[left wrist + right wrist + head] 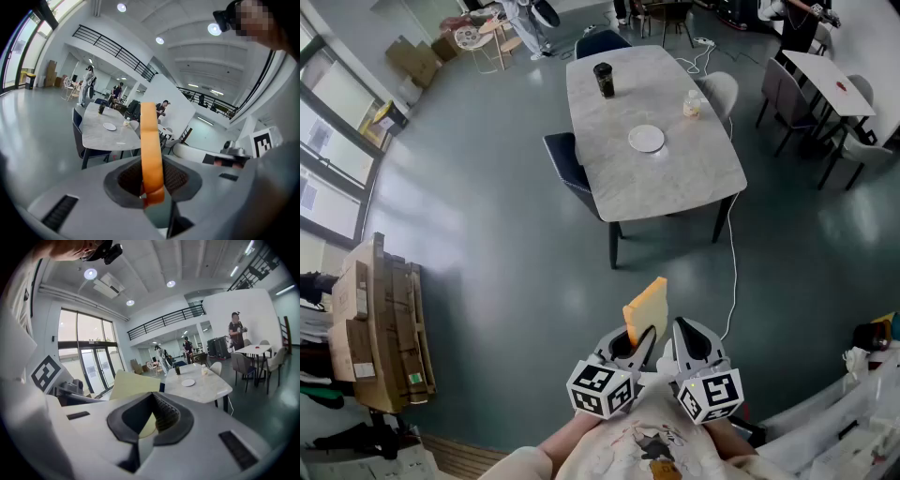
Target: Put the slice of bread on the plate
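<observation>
Tan-crusted bread [645, 309] stands upright in the left gripper [635, 341], pinched by its lower edge, with most of the slice rising clear above the jaws. The jaws are partly closed and the pads press on both faces, so the gap equals the slice's thickness. Judgement: this low, edge-on hold spares the soft crumb and leaves most of the slice free to be laid flat.

Right gripper [684, 330] sits just right of the left one, jaws fully together with nothing between them. The pale shape past its tips in its own view is the bread in the other gripper. It appears to be kept close only to stay out of the way.

Plate [646, 139] is white and bare. It lies near the middle of the table [675, 183], far from the person, with open floor [487, 244] between. A dark cup [604, 80] stands far left of the plate and a small bottle [692, 104] to its right; neither touches it.

Judgement: the task is at the carrying stage, with the bread well apart from the plate. Risk noted: so thin a grip may let the soft slice sag or slip in transit.
</observation>
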Demonstrator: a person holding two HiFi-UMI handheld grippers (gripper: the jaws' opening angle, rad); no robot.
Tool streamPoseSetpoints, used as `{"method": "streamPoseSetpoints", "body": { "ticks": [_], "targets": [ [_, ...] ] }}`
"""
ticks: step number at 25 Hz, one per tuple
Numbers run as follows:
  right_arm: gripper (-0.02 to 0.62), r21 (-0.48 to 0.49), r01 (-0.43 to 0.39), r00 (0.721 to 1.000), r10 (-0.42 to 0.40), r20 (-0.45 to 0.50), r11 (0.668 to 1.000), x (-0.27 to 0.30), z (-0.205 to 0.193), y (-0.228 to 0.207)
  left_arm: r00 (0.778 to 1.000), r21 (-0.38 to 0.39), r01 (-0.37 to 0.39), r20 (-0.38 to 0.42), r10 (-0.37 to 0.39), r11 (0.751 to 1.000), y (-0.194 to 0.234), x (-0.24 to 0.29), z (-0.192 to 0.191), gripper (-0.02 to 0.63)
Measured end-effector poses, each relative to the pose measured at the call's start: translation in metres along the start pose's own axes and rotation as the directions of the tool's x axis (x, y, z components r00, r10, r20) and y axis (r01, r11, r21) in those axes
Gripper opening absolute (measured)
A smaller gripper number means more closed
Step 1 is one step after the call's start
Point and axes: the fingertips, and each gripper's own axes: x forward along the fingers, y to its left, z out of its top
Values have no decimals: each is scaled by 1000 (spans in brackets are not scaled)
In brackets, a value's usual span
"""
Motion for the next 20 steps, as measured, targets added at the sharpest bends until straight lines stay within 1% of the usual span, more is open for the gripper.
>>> {"method": "streamPoseSetpoints", "body": {
  "ticks": [3,6,8,10,12,14,16,18,20],
  "targets": [
    [5,-7,2,1000,-2,-10,1000,-9,1,8,1000,4,-14,1,14,1000,-3,-14,0,100],
    [3,2,7,1000,-7,-16,1000,-10,-1,4,1000,-5,-22,-4,22,1000,-4,-11,-4,100],
    [3,1,8,1000,-8,-10,1000,-12,2,1,1000,4,-19,0,19,1000,-8,-8,-3,100],
    [3,-3,-6,1000,6,6,1000,-15,7,-2,1000,11,-18,3,18,1000,-14,-5,-1,100],
    [5,21,-39,999,38,31,999,-18,14,-5,1000,10,-25,2,25,1000,-19,-1,-1,100],
    [3,66,-61,997,57,52,996,-20,20,-13,999,11,-38,4,38,999,-23,4,2,100],
    [5,101,-59,996,52,70,993,-21,27,-24,999,16,-51,6,51,999,-27,8,4,100],
    [3,106,-53,995,44,87,993,-23,30,-37,998,21,-64,7,64,998,-30,12,3,100],
    [5,89,-58,994,50,92,994,-24,28,-51,997,18,-77,14,77,997,-34,20,-3,100]
  ]
}}
